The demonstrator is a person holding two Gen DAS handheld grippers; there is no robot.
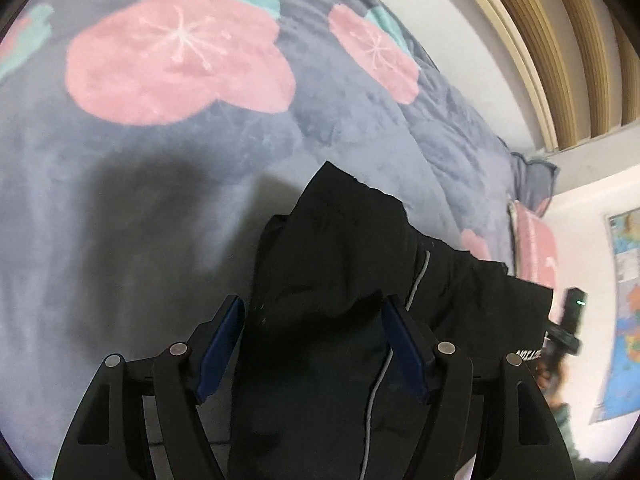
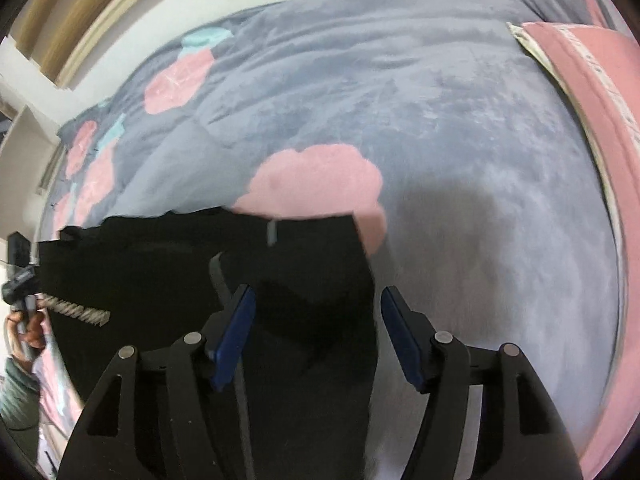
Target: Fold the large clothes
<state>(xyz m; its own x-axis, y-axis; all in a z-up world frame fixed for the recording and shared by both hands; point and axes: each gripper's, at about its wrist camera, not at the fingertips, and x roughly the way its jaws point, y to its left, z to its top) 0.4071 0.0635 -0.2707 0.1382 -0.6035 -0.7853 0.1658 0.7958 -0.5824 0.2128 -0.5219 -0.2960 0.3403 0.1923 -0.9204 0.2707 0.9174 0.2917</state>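
- My left gripper and right gripper gape around the black garment, its lower part cut off.
- Grey flowered blanket beneath; a pink pillow at its edge.

Grey floral blanket, white wall

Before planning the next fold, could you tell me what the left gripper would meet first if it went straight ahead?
The left gripper would meet the black garment bunched between its open fingers; the bedspread lies beyond.
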